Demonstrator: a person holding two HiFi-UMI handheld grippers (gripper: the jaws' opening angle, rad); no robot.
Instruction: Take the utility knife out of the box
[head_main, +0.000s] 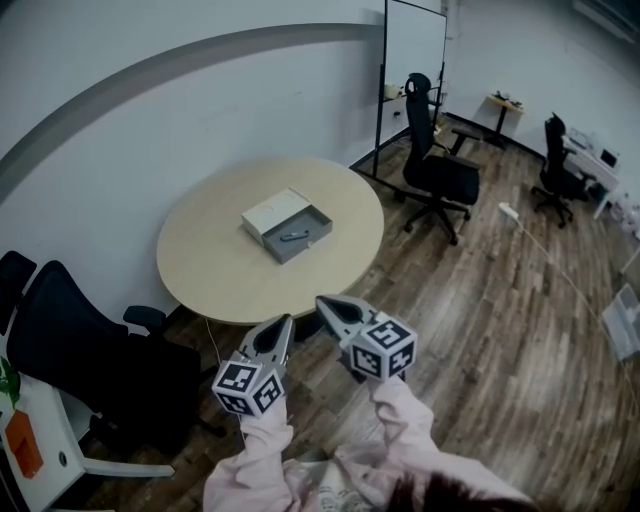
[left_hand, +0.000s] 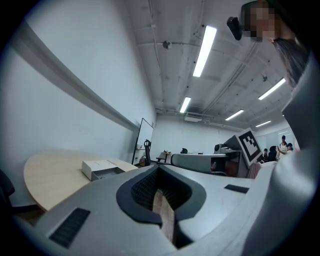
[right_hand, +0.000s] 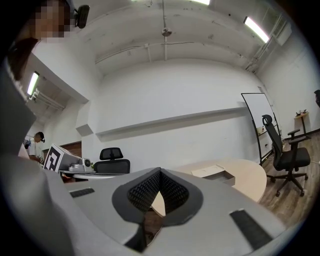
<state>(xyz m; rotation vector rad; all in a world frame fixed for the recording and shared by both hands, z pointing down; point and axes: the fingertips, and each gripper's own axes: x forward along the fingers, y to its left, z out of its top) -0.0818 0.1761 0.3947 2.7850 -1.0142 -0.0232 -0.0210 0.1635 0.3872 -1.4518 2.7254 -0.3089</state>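
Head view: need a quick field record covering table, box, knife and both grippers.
table: round, light wood table, close to the wall
box: white box near the table's middle, with its grey drawer slid open
utility knife: utility knife lying in the drawer, untouched
left gripper: left gripper has jaws together, empty, short of the table
right gripper: right gripper has jaws together, empty, short of the table
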